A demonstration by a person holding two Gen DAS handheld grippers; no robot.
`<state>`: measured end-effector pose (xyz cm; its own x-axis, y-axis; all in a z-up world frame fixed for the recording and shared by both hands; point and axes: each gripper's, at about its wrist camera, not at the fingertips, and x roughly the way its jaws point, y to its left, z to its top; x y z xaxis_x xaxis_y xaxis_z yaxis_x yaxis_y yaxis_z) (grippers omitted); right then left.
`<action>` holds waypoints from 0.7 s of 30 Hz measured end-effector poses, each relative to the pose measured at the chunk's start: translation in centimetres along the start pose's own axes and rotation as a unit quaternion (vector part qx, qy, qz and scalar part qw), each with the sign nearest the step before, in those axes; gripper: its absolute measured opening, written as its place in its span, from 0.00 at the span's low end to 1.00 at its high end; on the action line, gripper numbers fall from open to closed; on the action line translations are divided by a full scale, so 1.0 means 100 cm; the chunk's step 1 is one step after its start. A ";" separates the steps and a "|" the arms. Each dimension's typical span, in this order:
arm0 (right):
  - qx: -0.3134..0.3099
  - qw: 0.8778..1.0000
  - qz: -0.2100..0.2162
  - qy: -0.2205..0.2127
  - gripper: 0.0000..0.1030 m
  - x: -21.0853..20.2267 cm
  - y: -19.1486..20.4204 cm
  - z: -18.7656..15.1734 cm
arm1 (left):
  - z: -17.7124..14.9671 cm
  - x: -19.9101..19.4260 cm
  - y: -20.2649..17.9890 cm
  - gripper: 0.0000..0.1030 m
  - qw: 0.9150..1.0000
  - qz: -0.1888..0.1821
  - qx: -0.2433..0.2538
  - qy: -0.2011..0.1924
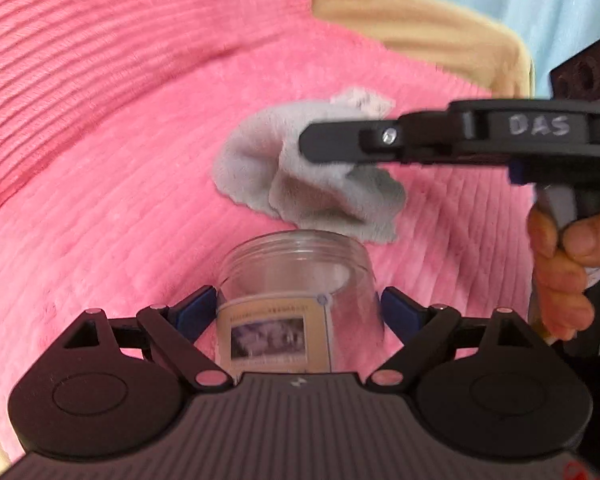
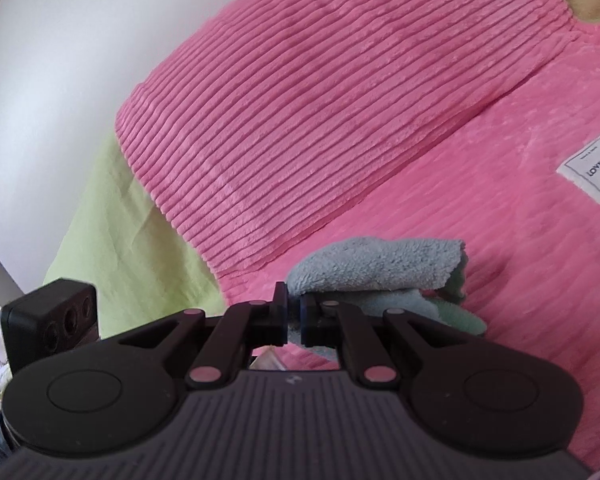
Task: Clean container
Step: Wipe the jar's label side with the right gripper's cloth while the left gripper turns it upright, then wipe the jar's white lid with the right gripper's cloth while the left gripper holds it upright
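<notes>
"DAS" is handwritten on the right gripper (image 1: 332,160); a white tag (image 2: 594,168) on the pink blanket (image 2: 500,220) reads "LOVEHOME".

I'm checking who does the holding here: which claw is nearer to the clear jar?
Left. The left claw is clamped on the jar, one finger on each side. The right claw is above the jar's mouth, holding the grey cloth.

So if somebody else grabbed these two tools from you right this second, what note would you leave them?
Left gripper: jaws shut on the clear jar, held upright with its mouth open, no lid on.
Right gripper: jaws shut on the grey cloth, hanging just above and behind the jar's mouth, over the pink blanket.
Done: both things are picked up and brought together.
Left: push the cloth into the jar and wipe it; whether any wiping has happened cannot be told.
</notes>
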<state>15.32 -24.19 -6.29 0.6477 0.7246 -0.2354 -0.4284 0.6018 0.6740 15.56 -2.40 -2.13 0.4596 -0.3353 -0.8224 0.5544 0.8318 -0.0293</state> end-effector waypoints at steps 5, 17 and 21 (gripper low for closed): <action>0.003 1.000 -0.006 -0.020 0.04 -0.008 -0.003 0.004 | 0.012 0.005 -0.005 0.85 0.999 0.017 0.029 0.007; 0.007 0.999 -0.001 -0.051 0.04 -0.014 -0.002 0.005 | -0.015 -0.014 0.004 0.83 0.991 0.046 -0.001 -0.125; -0.003 0.998 0.001 -0.056 0.04 -0.014 0.002 0.003 | -0.016 -0.013 0.004 0.83 0.987 0.051 -0.014 -0.151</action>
<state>14.50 -25.21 -5.60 0.7130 0.6840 -0.1540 -0.4330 0.6024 0.6706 14.02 -0.94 -2.01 0.7002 -0.3616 -0.6156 0.4768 0.8786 0.0262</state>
